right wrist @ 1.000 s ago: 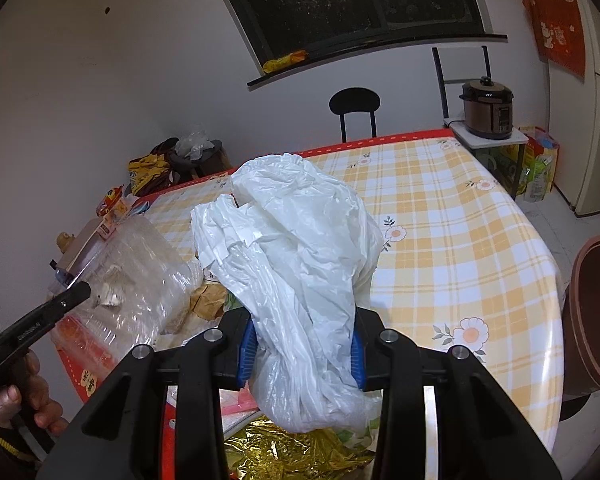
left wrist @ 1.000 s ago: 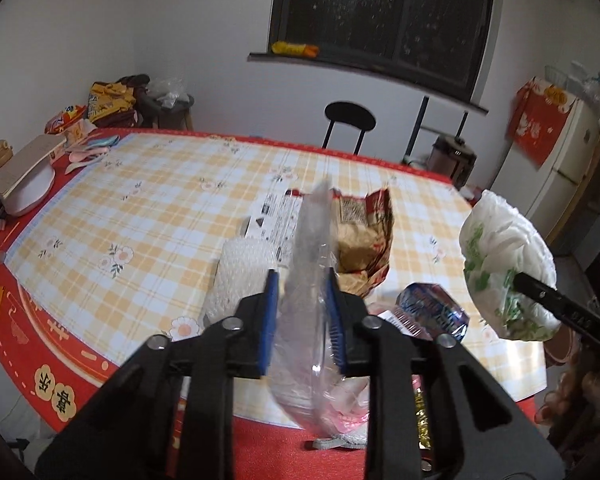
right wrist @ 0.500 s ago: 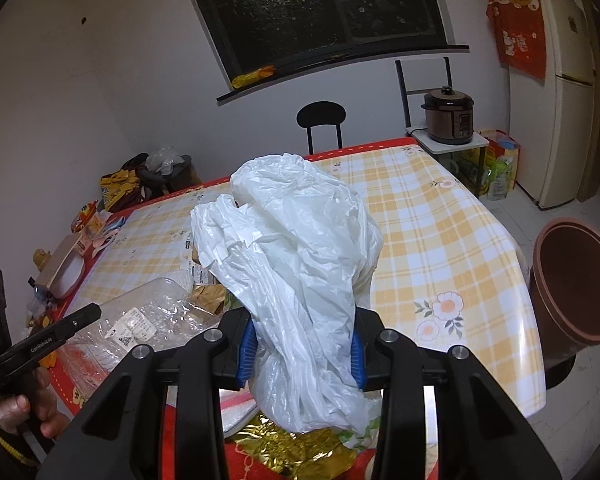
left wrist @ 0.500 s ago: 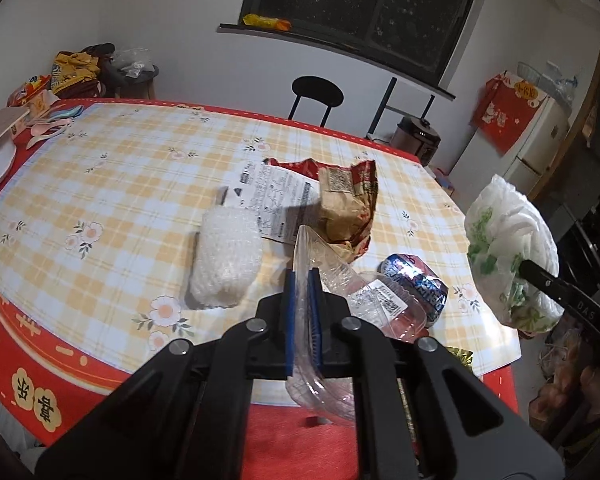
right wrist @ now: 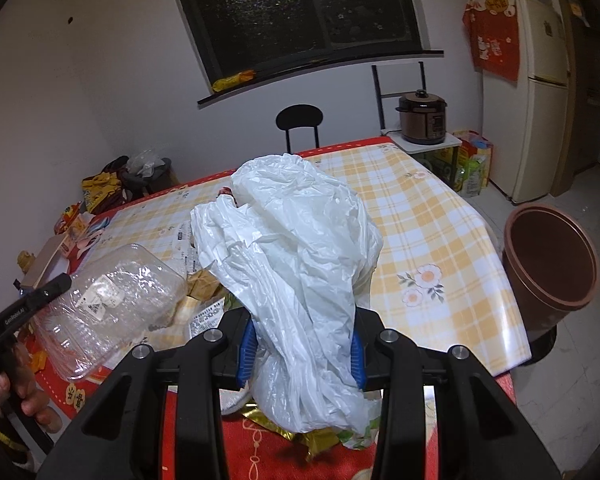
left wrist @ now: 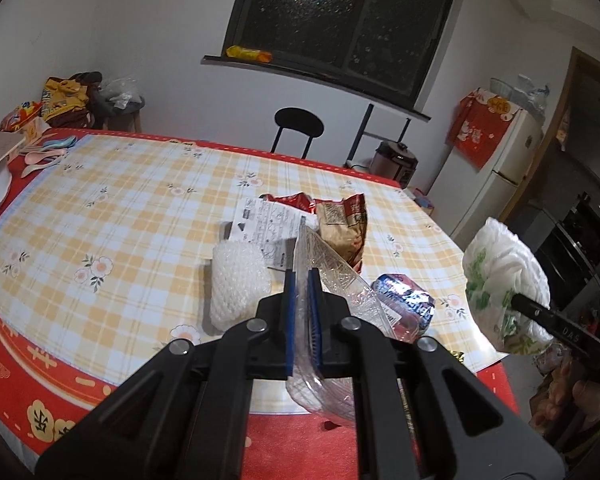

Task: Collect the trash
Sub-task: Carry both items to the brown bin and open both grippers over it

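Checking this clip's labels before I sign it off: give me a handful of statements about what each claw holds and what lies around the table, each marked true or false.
1. The left claw is shut on a clear plastic container. True.
2. The right claw is open with nothing between its pads. False: it is shut on a crumpled white plastic bag.
3. A brown bin stands on the floor beside the table. True.
4. The white foam netting hangs from the left claw. False: it lies on the table.
5. The torn snack bag lies on the table beyond the clear plastic container. True.
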`<action>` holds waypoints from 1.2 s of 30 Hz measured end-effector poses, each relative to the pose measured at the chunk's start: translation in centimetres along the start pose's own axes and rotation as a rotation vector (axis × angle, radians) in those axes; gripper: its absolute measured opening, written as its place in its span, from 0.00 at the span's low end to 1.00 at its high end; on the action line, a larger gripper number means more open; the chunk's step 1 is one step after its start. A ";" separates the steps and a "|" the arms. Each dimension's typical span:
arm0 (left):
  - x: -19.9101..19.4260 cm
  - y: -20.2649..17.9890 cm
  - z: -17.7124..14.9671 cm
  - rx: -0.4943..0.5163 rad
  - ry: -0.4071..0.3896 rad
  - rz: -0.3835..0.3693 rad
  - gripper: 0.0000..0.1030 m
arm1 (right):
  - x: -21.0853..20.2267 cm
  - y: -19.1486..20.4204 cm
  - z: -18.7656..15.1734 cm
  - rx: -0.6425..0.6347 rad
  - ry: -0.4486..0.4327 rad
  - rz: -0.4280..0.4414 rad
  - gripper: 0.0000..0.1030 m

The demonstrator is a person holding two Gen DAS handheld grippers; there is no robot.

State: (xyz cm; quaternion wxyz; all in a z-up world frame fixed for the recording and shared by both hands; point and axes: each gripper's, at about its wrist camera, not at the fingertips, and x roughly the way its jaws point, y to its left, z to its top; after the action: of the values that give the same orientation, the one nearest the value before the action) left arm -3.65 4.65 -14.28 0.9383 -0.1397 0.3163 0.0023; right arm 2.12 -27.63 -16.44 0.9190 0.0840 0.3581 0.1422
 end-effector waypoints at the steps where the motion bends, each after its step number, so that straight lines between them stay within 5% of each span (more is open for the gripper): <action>1: -0.1 -0.1 0.1 0.001 -0.004 -0.011 0.10 | -0.3 -0.3 -0.2 0.008 -0.001 -0.010 0.36; 15: 1.9 -7.4 2.2 0.042 -0.049 -0.108 0.10 | -1.9 -9.5 0.7 0.125 -0.033 -0.104 0.36; 36: 9.7 -28.9 0.5 -0.002 -0.035 -0.071 0.10 | 3.4 -37.8 6.9 0.249 0.096 -0.202 0.36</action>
State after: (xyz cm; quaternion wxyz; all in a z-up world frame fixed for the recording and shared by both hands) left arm 7.09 -23.75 -12.12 0.9430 -0.1515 0.2949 -0.0284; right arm 16.84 -62.63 -23.21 0.8929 0.1536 0.4231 0.0074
